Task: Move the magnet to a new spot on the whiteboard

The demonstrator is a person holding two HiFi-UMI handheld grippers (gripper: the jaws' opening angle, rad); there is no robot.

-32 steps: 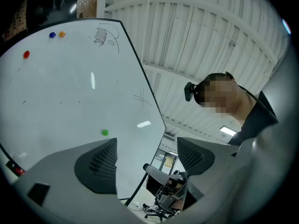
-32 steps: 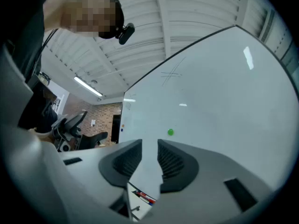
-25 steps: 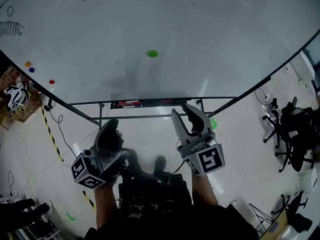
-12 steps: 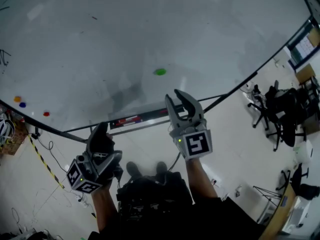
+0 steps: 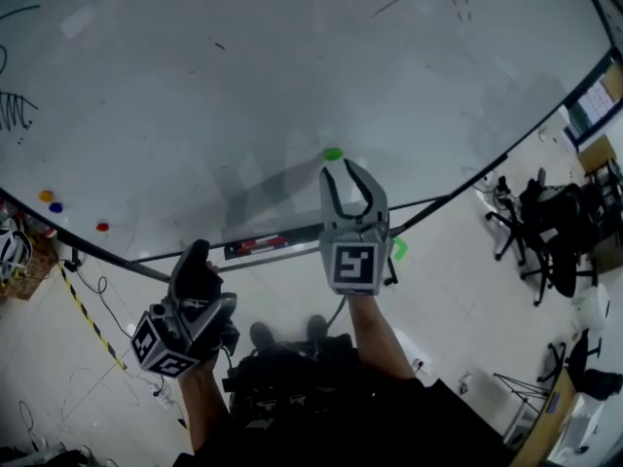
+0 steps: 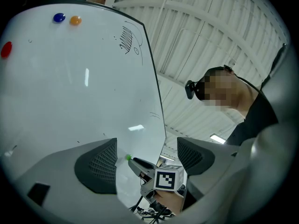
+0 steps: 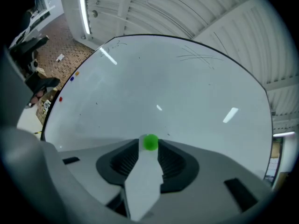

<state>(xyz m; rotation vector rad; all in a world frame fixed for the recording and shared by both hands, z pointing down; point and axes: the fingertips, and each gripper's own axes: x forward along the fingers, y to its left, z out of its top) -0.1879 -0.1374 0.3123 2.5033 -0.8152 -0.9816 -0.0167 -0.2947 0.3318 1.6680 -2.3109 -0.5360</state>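
Note:
The small green magnet (image 5: 333, 154) sticks on the big whiteboard (image 5: 195, 86), low and near its middle. My right gripper (image 5: 348, 173) reaches up to it, and the magnet sits just above its left fingertip. In the right gripper view the magnet (image 7: 150, 142) lies at the very tips of the jaws, which are opening and stand apart from it. My left gripper (image 5: 198, 261) hangs low below the board's bottom edge. In the left gripper view its jaws (image 6: 147, 144) are wide apart with nothing between them, and the right gripper (image 6: 140, 164) shows beyond.
Red (image 5: 102, 227), blue (image 5: 55, 207) and orange (image 5: 45, 197) magnets sit at the board's lower left. A marker tray (image 5: 268, 244) runs under the bottom edge. Pen scribbles mark the top and left of the board. Office chairs (image 5: 545, 232) stand at the right.
My right gripper has risen from below the board's edge up to the green magnet, and its jaws have spread wider. The left gripper has stayed low.

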